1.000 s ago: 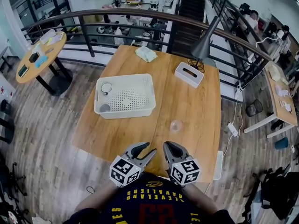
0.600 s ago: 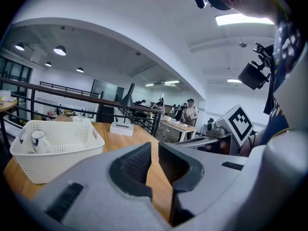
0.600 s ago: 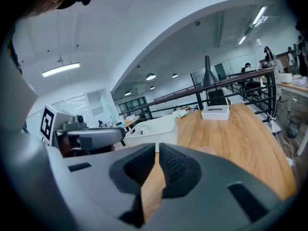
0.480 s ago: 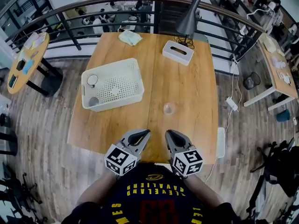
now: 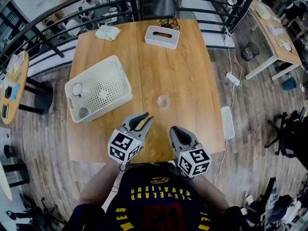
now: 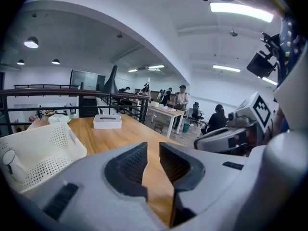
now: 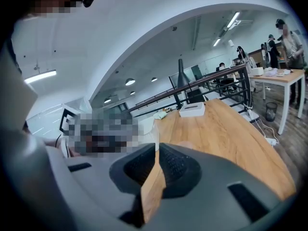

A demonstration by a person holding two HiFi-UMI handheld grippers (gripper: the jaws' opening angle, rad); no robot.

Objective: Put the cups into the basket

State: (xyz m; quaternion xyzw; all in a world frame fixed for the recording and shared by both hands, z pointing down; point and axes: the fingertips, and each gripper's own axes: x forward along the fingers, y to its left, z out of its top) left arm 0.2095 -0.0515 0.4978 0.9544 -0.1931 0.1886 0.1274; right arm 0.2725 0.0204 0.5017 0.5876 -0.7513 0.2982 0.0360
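Hovering just inside the near edge of the wooden table [image 5: 192, 81], the two tools sit side by side and apart from everything on it. The left gripper [image 5: 144, 121] has just been opening its jaws; a narrow gap shows between them with nothing in it. The right gripper [image 5: 176, 133] has its jaws drawn together at the tips, also holding nothing.

A clear cup [image 5: 163, 101] stands alone on bare wood at 12 o'clock from the grippers, near them, with nothing in between. The white basket [image 5: 124, 76] lies at 10 o'clock, set askew to the table's edges and close to the left side. Inside it, along its left wall, are a white cup [image 5: 77, 89] and a grey cup [image 5: 83, 112].

Far off at 12 o'clock a white tissue box [image 5: 162, 36] sits before a dark lamp [image 5: 166, 6] at the far edge, and a crumpled cloth [image 5: 108, 32] lies at 11 o'clock. The middle and whole right half of the table are open wood. A railing [image 6: 48, 91] runs beyond the far edge.
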